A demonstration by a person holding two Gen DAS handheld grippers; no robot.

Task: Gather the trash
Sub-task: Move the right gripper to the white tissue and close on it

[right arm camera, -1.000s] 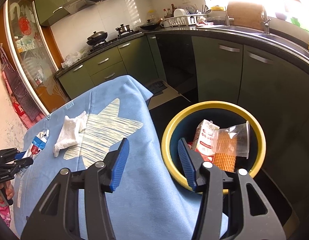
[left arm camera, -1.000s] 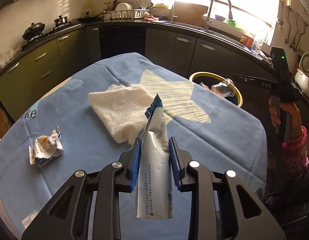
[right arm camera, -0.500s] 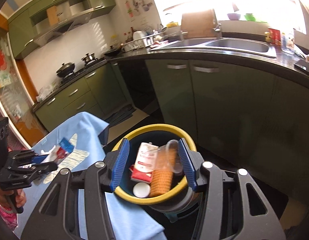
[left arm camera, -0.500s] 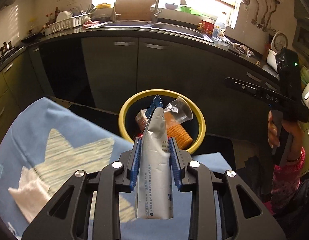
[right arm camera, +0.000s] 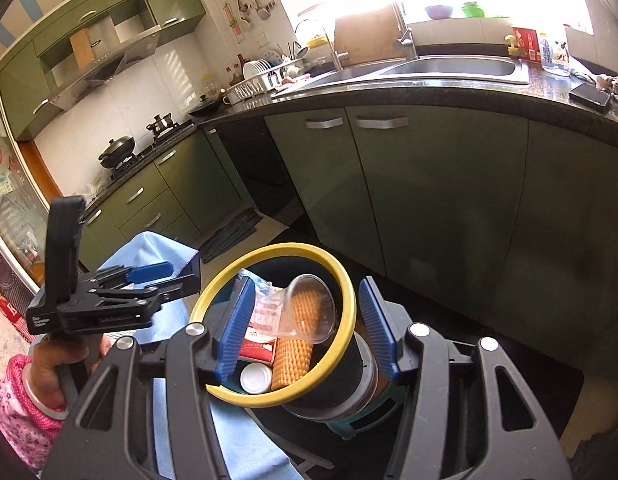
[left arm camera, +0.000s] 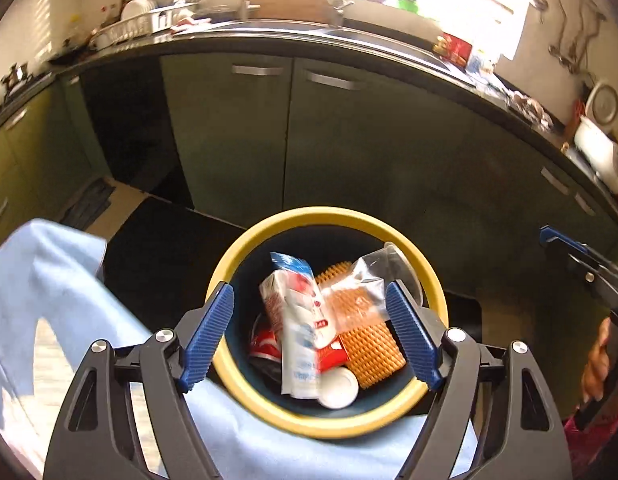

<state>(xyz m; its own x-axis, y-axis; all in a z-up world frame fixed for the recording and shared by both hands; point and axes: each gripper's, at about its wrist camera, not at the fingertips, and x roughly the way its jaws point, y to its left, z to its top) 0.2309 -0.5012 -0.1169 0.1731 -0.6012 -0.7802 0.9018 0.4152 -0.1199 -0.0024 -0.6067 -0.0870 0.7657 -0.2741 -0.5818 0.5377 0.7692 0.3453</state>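
Observation:
A dark bin with a yellow rim (left arm camera: 265, 232) stands beside the blue-clothed table (left arm camera: 49, 280). My left gripper (left arm camera: 309, 336) is open and empty right above the bin. The silver and blue wrapper (left arm camera: 299, 328) lies blurred inside the bin, on a red and white carton (left arm camera: 275, 304), an orange ridged item (left arm camera: 373, 346), a clear plastic cup (left arm camera: 393, 260) and a white lid (left arm camera: 338, 390). My right gripper (right arm camera: 305, 328) is open and empty, also over the bin (right arm camera: 341, 320). The left gripper (right arm camera: 149, 280) shows at the left in the right wrist view.
Green kitchen cabinets (left arm camera: 349, 152) and a dark counter with a sink (right arm camera: 449, 68) curve behind the bin. A dark mat (left arm camera: 157, 248) lies on the floor between table and cabinets. The table edge (right arm camera: 161, 248) hangs close to the bin's left side.
My left gripper has opened and let go of the wrapper, which now lies in the bin. Both grippers have come closer over the bin.

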